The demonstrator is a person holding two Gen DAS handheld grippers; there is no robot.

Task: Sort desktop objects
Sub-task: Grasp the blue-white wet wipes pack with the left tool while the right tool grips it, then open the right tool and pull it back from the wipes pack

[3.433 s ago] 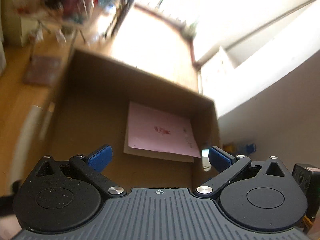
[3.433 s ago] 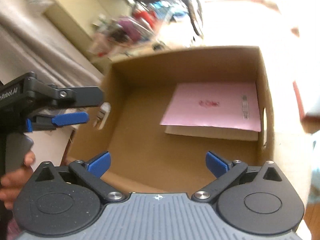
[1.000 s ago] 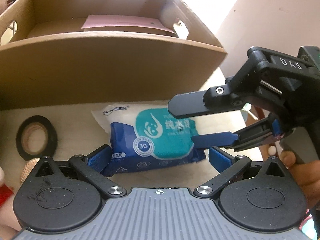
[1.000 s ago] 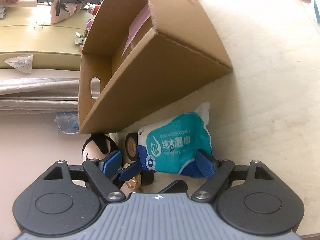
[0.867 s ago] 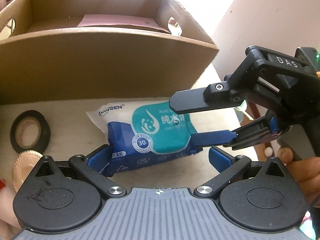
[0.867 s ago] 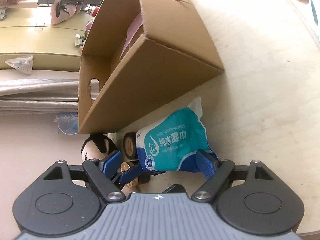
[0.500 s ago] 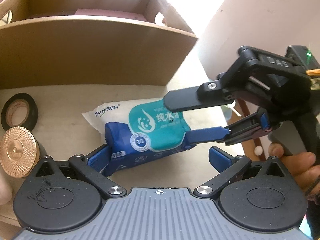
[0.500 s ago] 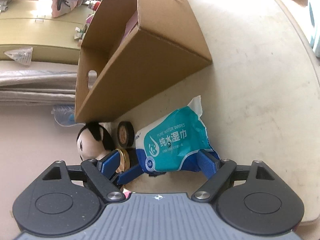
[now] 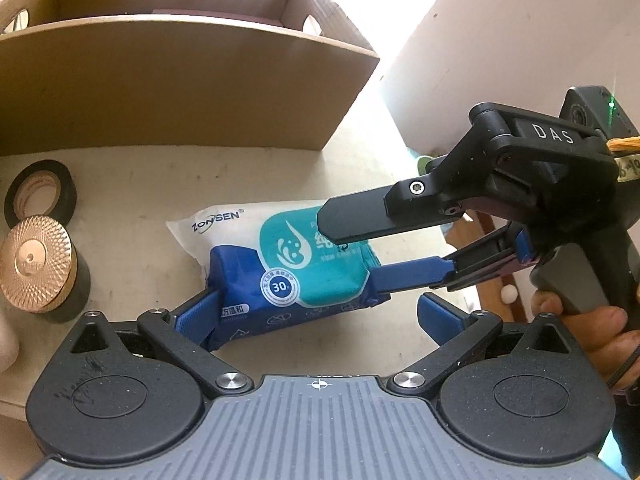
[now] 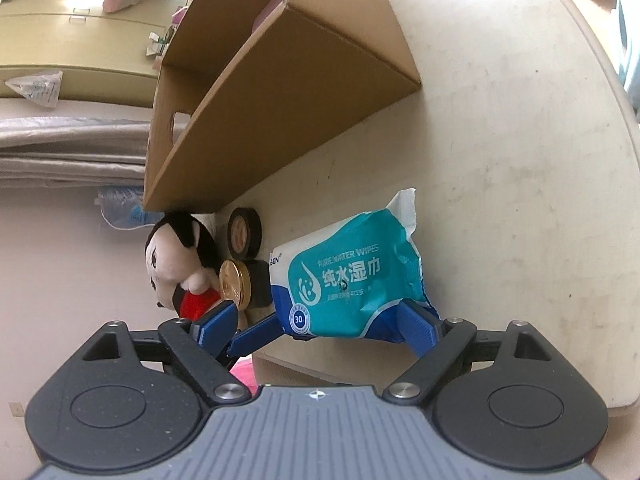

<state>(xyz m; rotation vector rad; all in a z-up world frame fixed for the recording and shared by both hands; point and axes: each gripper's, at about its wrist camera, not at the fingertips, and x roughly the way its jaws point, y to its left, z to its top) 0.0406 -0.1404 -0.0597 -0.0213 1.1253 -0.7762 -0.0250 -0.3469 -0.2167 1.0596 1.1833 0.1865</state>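
Observation:
A teal, white and blue wet-wipes pack (image 9: 280, 252) (image 10: 352, 280) lies flat on the beige table (image 10: 520, 160) in front of a cardboard box (image 9: 160, 80) (image 10: 300, 92). My right gripper (image 9: 356, 248) (image 10: 316, 326) reaches in from the right. Its jaws are opening and straddle the pack's right end, the black finger above and the blue one at the near side. My left gripper (image 9: 318, 316) is open over the pack's near edge, its left fingertip against the blue corner.
A black tape roll (image 9: 38, 192) (image 10: 244, 232) and a gold-lidded jar (image 9: 34, 262) (image 10: 236, 284) sit left of the pack, with a plush doll (image 10: 176, 256) beyond them. A pink sheet (image 10: 268, 12) lies in the box. The table edge runs just below the pack.
Both grippers came down from over the box to the table in front of it. Over the last second the left view slid rightward, showing the gold jar, and the right jaws spread wider around the pack.

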